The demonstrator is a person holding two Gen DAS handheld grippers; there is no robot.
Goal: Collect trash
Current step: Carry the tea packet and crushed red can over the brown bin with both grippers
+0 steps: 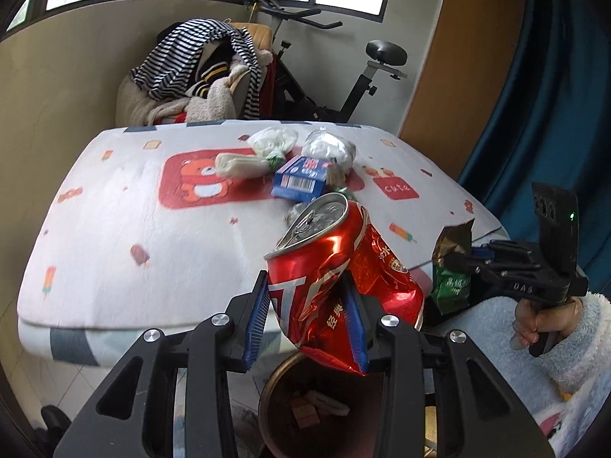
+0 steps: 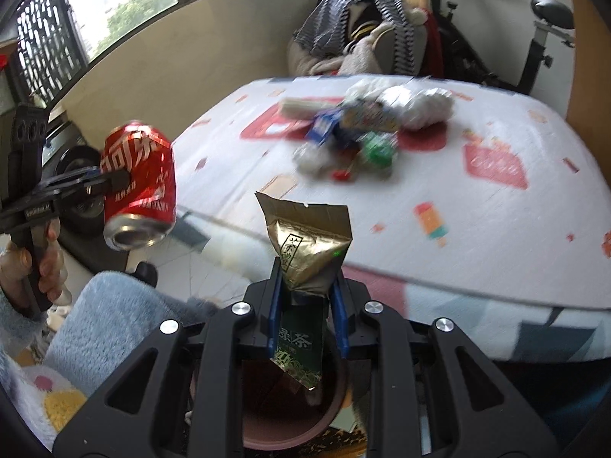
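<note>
A crushed red drink can [image 1: 336, 267] is squeezed between the blue pads of my left gripper [image 1: 307, 316], which is shut on it above a round brown bin [image 1: 267, 404]. The same can [image 2: 139, 187] shows at the left of the right wrist view. My right gripper [image 2: 307, 307] is shut on a gold-and-green tea packet [image 2: 305, 252], hanging over the bin [image 2: 263, 433]. That packet [image 1: 452, 267] also appears at the right of the left wrist view. More trash lies on the table: a blue carton [image 1: 299, 181], white plastic bags [image 1: 328, 147] and a green wrapper [image 2: 376, 150].
The table wears a white cloth [image 1: 126, 221] with bear and ice-lolly prints. Behind it stand a chair heaped with striped clothes [image 1: 198, 72] and an exercise bike [image 1: 362, 76]. A blue curtain [image 1: 534, 95] hangs at the right. Fluffy blue sleeves [image 2: 114, 316] sit close below the grippers.
</note>
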